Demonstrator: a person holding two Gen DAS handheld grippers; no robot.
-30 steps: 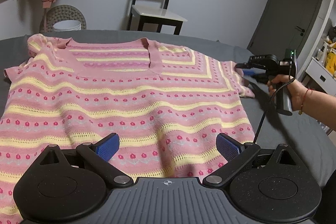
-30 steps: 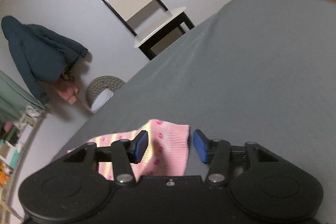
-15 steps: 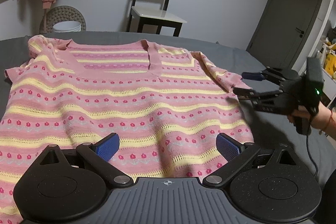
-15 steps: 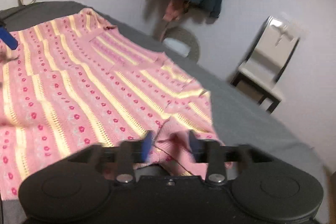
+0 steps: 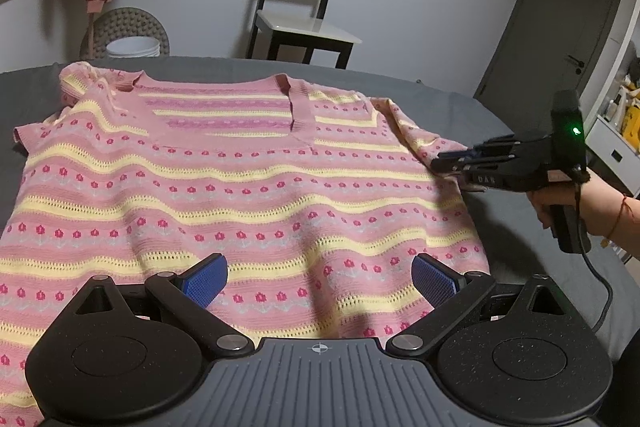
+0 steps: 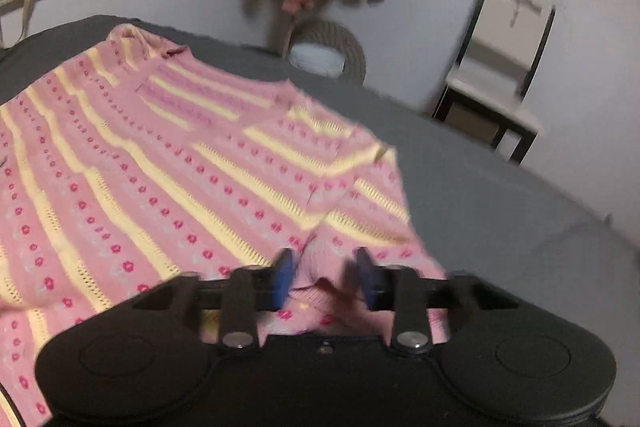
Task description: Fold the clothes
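A pink knit sweater (image 5: 240,187) with yellow stripes and red flowers lies spread front-up on the grey surface (image 5: 460,99). My left gripper (image 5: 320,279) hovers open over its lower part, with nothing between the blue pads. At the right, my right gripper (image 5: 440,161) is closing on the short sleeve (image 5: 416,139) and pinches its edge. In the right wrist view, which is blurred, sleeve cloth (image 6: 320,267) is bunched between the right gripper (image 6: 324,275) pads. The sweater (image 6: 140,167) stretches away to the left.
A hand (image 5: 560,199) holds the right gripper, and its cable hangs over the surface edge. Behind the surface stand a white chair (image 5: 304,11) and a woven basket with a white bucket (image 5: 132,43). A grey door (image 5: 560,27) is at the right. Clothes hang on the wall.
The right gripper rolled upright, swung round to face across the sweater, opened wide at the sleeve, then closed on its edge. The left gripper stayed still.
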